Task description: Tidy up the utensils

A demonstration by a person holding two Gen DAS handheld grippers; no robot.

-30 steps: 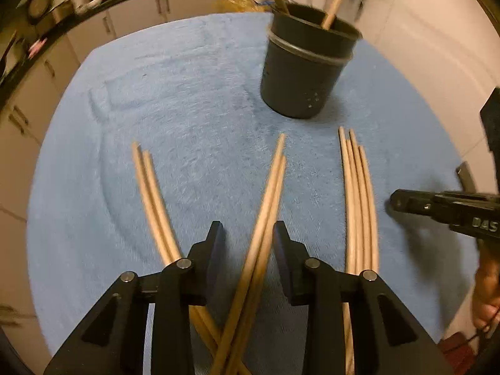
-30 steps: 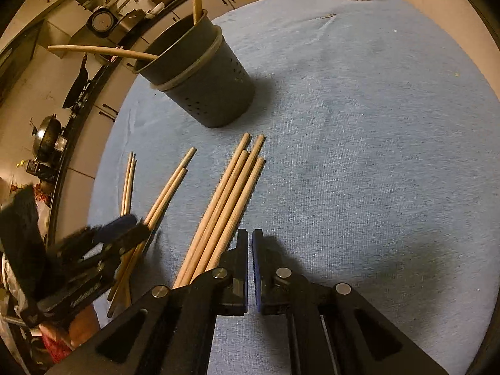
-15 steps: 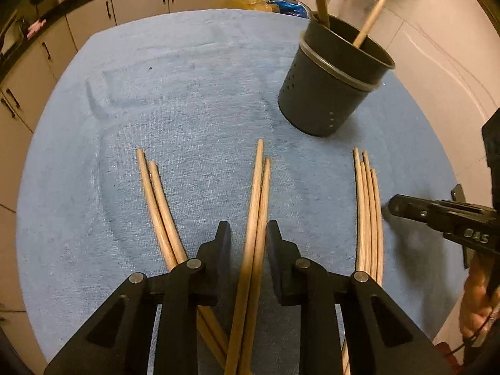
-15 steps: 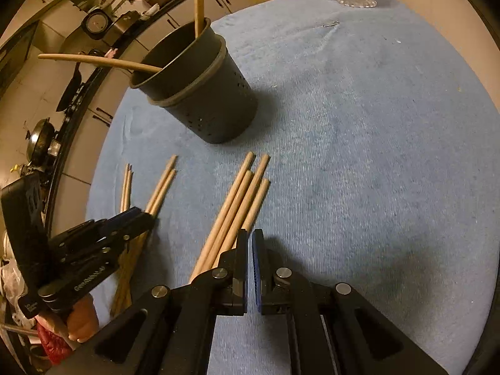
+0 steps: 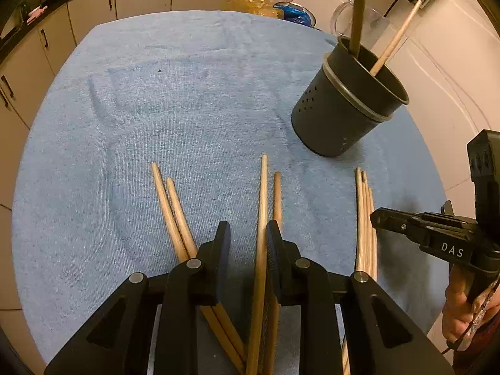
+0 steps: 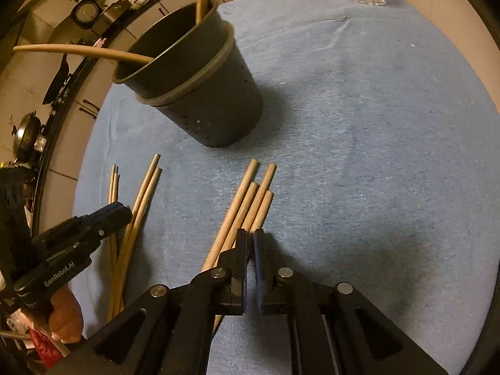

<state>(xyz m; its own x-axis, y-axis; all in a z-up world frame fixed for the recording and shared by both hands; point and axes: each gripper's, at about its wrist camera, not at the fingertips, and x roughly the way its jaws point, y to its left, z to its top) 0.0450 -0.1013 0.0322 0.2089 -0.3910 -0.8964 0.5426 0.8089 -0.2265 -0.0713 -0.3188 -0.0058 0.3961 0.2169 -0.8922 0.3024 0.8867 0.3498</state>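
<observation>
Wooden chopsticks lie on a blue towel (image 5: 156,109). My left gripper (image 5: 247,243) hovers over the middle pair. One chopstick (image 5: 262,193) runs between its jaws against the right pad, with a gap on the left side. The other chopstick (image 5: 277,193) passes behind the right finger. My right gripper (image 6: 250,243) is at the near end of a bundle of several chopsticks (image 6: 250,203). Its jaws are just starting to open, and the thin slit between them holds nothing. A dark perforated holder (image 5: 337,118) (image 6: 212,109) stands behind with two chopsticks (image 5: 357,9) in it.
Another pair of chopsticks (image 5: 168,206) lies to the left. A clear jug (image 5: 340,18) and bags sit past the towel's far edge, with cabinets beyond. A person's hand (image 5: 459,309) holds the right gripper (image 5: 376,217). The left gripper (image 6: 123,211) shows at left in the right wrist view.
The left jaws narrowed around the middle pair, and one chopstick now sits against the right pad. Both hands slid across the towel, and the holder now sits further right in the left wrist view.
</observation>
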